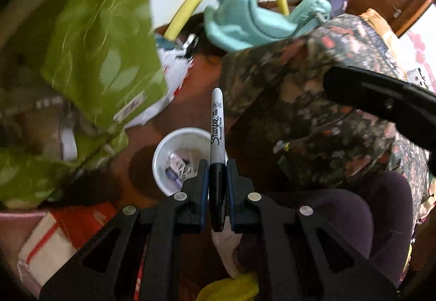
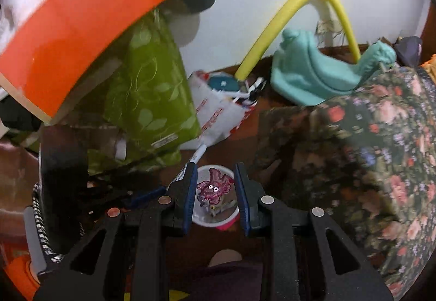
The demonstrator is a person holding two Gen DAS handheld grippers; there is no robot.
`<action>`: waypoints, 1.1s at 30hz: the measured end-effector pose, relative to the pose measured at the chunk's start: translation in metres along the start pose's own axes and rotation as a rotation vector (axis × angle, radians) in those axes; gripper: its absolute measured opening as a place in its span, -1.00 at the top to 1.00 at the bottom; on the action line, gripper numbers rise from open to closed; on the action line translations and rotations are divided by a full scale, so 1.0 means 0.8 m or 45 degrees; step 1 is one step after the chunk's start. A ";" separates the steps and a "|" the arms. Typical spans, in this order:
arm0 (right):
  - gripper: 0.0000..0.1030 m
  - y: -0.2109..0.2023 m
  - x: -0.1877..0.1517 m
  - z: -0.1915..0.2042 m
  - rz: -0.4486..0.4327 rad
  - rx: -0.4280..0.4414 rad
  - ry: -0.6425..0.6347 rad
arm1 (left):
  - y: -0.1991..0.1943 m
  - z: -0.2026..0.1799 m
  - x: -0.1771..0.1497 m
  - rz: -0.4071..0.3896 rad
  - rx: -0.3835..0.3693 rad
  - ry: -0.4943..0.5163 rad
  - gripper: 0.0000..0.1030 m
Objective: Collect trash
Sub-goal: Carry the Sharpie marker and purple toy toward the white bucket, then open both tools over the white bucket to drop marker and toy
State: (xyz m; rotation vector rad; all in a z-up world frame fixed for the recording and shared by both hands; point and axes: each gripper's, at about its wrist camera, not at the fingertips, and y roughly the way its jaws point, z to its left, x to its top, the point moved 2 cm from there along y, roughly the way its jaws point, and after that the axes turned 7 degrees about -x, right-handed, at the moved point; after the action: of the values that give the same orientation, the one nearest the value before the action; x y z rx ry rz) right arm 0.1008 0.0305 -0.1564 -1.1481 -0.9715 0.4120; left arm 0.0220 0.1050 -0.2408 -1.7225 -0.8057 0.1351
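Marker [image 1: 217, 134] stands clamped by its black cap between the closed fingers of the left gripper [image 1: 217, 173], its white barrel pointing to twelve o'clock above a white cup [image 1: 166, 154] of scraps on the brown floor. Its barrel reads "Sharpie, Permanent Marker, Fine Point". The right gripper [image 2: 216, 186] hangs directly over that cup [image 2: 203, 220], fingers parted and holding nothing, a pink toy figure [image 2: 211, 186] visible between them. At ten o'clock hangs a green leaf-print bag [image 2: 152, 99]; at three o'clock, floral fabric [image 2: 368, 132].
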 end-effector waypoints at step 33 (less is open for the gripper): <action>0.30 -0.001 -0.010 -0.015 0.081 -0.004 0.055 | 0.005 0.008 0.003 0.040 -0.057 -0.069 0.59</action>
State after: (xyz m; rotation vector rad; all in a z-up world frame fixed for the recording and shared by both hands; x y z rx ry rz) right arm 0.1061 0.0173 -0.1599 -1.1883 -0.9000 0.4357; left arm 0.0225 0.1111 -0.2458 -1.7804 -0.8272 0.1875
